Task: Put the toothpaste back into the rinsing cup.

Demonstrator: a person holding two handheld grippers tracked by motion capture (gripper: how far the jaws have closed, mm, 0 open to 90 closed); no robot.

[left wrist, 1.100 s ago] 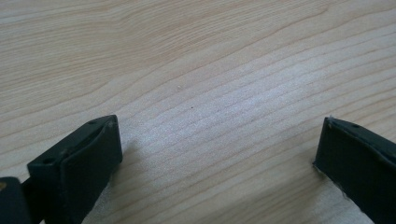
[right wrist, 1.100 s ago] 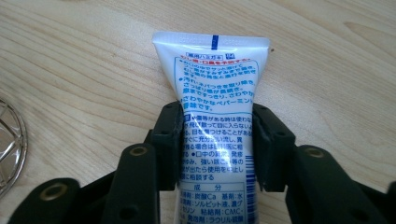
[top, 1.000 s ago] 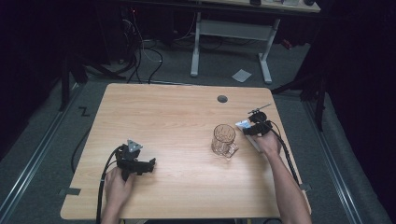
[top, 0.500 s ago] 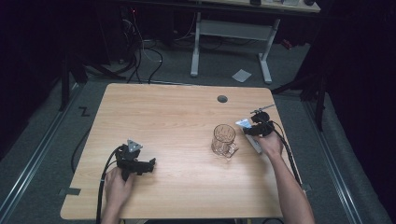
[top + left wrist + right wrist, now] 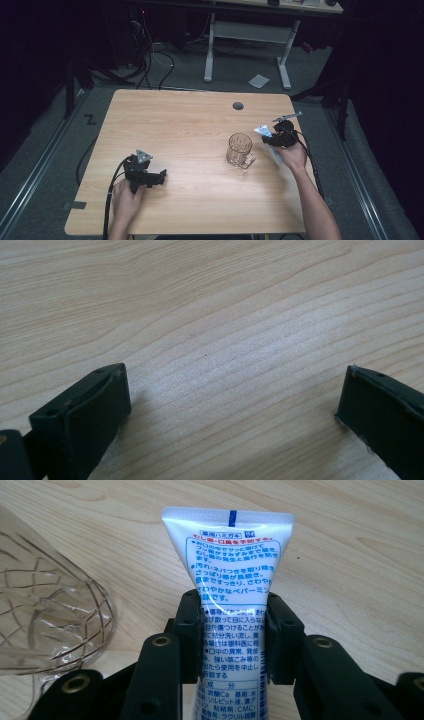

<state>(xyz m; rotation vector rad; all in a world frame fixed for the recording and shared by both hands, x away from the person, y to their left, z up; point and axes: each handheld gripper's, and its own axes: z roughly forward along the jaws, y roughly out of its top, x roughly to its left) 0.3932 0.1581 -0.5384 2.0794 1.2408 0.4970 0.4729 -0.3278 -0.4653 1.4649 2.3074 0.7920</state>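
Note:
A white toothpaste tube (image 5: pixel 229 555) with blue print stands between the jaws of my right gripper (image 5: pixel 232 610), which is shut on its middle; the crimped end points away. In the high view the right gripper (image 5: pixel 272 140) hovers near the table's right edge with the tube (image 5: pixel 262 131) in it, just right of a clear glass mug (image 5: pixel 239 149). The mug (image 5: pixel 45 625) fills the left of the right gripper view. My left gripper (image 5: pixel 162 176) rests at the front left of the table, open. Its jaws (image 5: pixel 235 390) stand wide apart over bare wood.
The wooden table (image 5: pixel 190 120) has a round cable hole (image 5: pixel 238 106) near its far edge. A white desk frame (image 5: pixel 247 30) and cables stand on the floor beyond it, with a scrap of paper (image 5: pixel 258 80) lying there.
My right hand has lifted slightly with the tube in its grip. The left hand and the mug have not moved.

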